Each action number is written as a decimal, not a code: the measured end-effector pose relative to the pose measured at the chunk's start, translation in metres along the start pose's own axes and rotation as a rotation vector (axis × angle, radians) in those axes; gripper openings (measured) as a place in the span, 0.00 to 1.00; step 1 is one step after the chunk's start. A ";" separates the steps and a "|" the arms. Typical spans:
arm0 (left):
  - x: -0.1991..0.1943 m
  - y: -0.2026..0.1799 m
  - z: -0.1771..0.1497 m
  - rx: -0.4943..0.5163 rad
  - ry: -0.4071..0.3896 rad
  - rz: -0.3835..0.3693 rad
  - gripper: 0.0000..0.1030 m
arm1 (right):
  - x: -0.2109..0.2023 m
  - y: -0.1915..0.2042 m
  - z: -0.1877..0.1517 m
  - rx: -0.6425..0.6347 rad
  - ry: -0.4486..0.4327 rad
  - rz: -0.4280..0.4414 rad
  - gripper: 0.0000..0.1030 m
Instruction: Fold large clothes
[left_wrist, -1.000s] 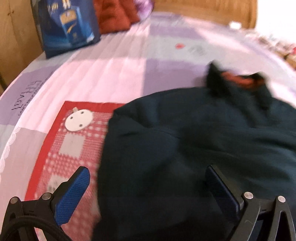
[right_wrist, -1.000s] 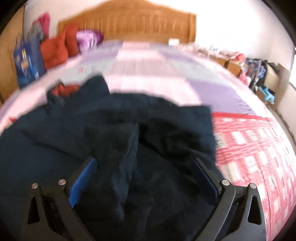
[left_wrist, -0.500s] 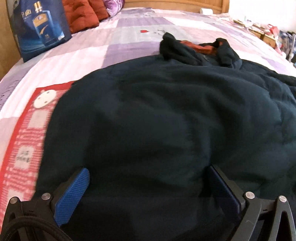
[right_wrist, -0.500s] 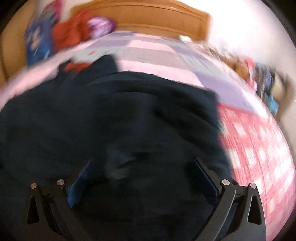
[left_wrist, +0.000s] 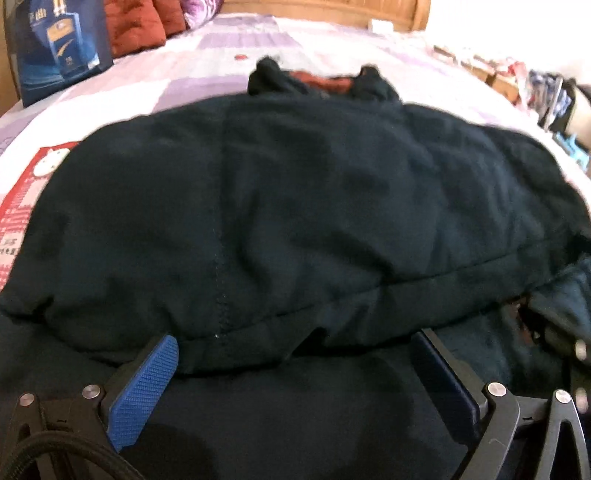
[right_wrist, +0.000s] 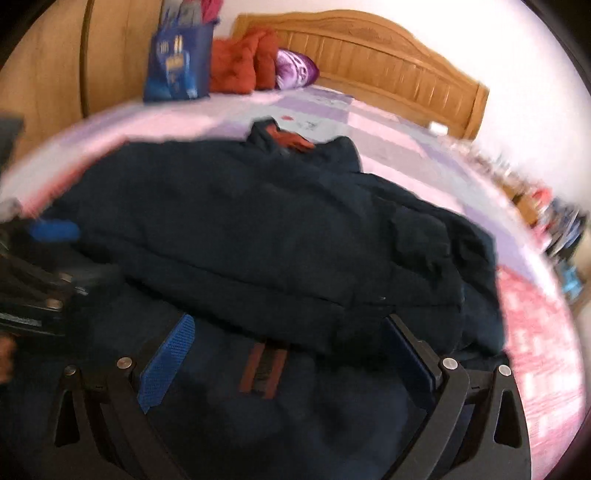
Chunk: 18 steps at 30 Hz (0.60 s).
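Note:
A large dark navy jacket (left_wrist: 295, 192) with a rust-red collar lining (left_wrist: 325, 83) lies spread on the bed, its hem (left_wrist: 369, 306) nearest me. My left gripper (left_wrist: 295, 354) is open, its blue pads low over the jacket's near edge, holding nothing. In the right wrist view the jacket (right_wrist: 258, 229) fills the middle, with a red-brown tab (right_wrist: 262, 369) between the fingers. My right gripper (right_wrist: 291, 343) is open over that near edge. The left gripper (right_wrist: 48, 258) shows at the left of that view.
A red-checked mat (left_wrist: 18, 206) lies under the jacket on the purple-and-pink bedspread (left_wrist: 184, 62). A blue gift bag (left_wrist: 55, 48), red cushions (left_wrist: 136, 26) and a wooden headboard (right_wrist: 388, 77) stand at the far end. Clutter (left_wrist: 546, 96) lies beside the bed at right.
Both grippers have drawn back and dropped toward the jacket's near hem. The jacket now lies flatter and spread wider. Both grippers stay open.

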<state>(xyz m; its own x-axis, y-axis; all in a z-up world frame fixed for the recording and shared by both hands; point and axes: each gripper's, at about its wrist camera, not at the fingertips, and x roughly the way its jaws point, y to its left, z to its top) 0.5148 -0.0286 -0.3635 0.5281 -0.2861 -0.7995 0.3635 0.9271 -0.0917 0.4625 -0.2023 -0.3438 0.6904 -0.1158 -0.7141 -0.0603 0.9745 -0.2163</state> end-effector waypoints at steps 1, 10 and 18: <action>0.004 0.003 0.000 -0.005 0.007 -0.001 1.00 | 0.007 -0.007 0.000 0.009 0.012 -0.030 0.99; 0.016 0.001 -0.016 0.007 -0.034 0.059 1.00 | 0.039 -0.116 0.039 0.258 0.067 -0.110 0.97; 0.017 0.006 -0.022 -0.006 -0.060 0.044 1.00 | 0.039 -0.104 0.040 0.270 0.085 -0.062 0.97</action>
<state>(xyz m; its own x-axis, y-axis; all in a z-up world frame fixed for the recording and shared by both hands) 0.5092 -0.0224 -0.3905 0.5883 -0.2592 -0.7659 0.3345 0.9404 -0.0613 0.5244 -0.3005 -0.3227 0.6234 -0.1815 -0.7605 0.1821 0.9796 -0.0846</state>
